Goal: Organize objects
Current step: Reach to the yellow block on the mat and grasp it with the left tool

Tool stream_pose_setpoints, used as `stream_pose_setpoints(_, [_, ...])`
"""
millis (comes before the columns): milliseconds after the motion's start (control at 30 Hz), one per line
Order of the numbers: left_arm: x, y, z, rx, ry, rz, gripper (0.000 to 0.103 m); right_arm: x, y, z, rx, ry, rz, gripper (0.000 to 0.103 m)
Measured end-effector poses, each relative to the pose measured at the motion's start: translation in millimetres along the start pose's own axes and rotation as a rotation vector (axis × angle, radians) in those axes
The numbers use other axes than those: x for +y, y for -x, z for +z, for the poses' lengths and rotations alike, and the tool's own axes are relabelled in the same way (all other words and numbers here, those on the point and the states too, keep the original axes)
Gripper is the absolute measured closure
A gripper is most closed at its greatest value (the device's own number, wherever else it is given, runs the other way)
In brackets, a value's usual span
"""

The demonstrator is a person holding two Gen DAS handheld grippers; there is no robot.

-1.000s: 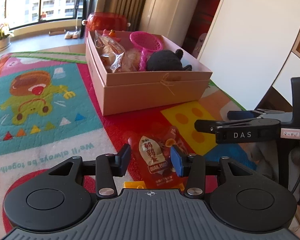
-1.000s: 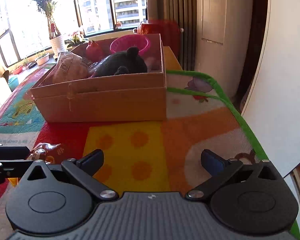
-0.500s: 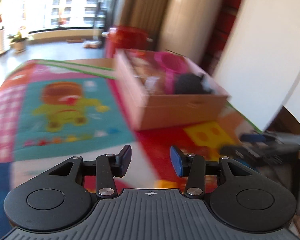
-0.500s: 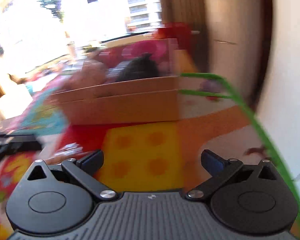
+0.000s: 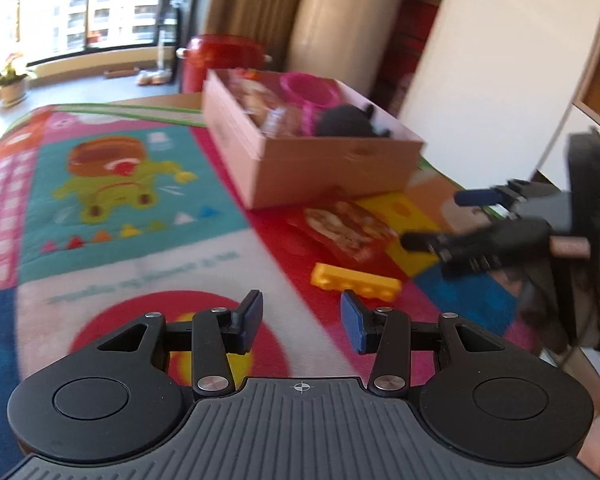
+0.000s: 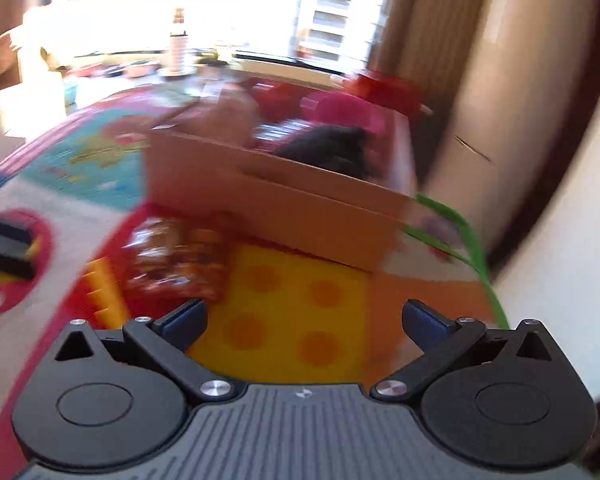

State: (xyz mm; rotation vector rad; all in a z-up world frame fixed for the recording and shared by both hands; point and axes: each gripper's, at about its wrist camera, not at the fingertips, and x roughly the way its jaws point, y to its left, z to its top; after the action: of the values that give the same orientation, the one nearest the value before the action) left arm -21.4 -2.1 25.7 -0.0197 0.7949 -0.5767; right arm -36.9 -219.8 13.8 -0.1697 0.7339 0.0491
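From the left wrist view, my left claw (image 5: 301,322) hangs over the play mat (image 5: 100,184) with its blue pads apart and nothing between them. The yellow brick (image 5: 356,282) lies just ahead and a little to the right of the gap, flat on the mat. Beyond it sits the snack packet (image 5: 346,228), near the foot of the cardboard box (image 5: 324,168), which already holds a pink basket (image 5: 310,90), a black plush toy (image 5: 346,122) and wrapped snacks. The right claw (image 5: 472,216) shows at the right edge, close to the packet.

I judge the step in hand is collecting one of these two loose items for the box. For the brick, I'd shift slightly right to centre it, then close across its narrow width, not its length.

From the right wrist view, heavily blurred, my right claw (image 6: 304,318) is spread wide and empty. The snack packet (image 6: 178,260) lies ahead to the left, the yellow brick (image 6: 102,294) beside it, the cardboard box (image 6: 284,216) just behind. The packet looks thin and crinkly, so I'd come in low, pinch an edge, and avoid crowding the left claw.
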Motion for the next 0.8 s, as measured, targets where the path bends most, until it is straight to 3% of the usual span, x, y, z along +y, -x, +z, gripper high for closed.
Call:
stream_pose_setpoints(200, [-18.5, -21.3, 0.6, 0.044, 0.109, -0.075, 0.056, -29.7, -13.2, -11.4, 0.06, -0.154, 0.023, 0.0])
stream_pose_setpoints(433, [-34.7, -50.7, 21.0, 0.02, 0.158, -0.013, 0.055, -44.4, -11.6, -18.4, 0.035, -0.264, 0.01, 0.0])
stream_pose_setpoints(667, [-61.5, -61.4, 18.9, 0.023, -0.028, 0.113, 0.057, -47.1, -11.9, -20.6, 0.024, -0.284, -0.001, 0.0])
stream_pose_setpoints(767, [-60.7, -59.4, 17.4, 0.025, -0.03, 0.122, 0.062, -46.9, -12.7, -20.5, 0.021, -0.286, -0.008, 0.0])
stream_pose_setpoints(800, [-58.3, -58.4, 17.6, 0.025, -0.018, 0.124, 0.069, -46.1, -13.1, -20.7, 0.02, -0.285, -0.014, 0.0])
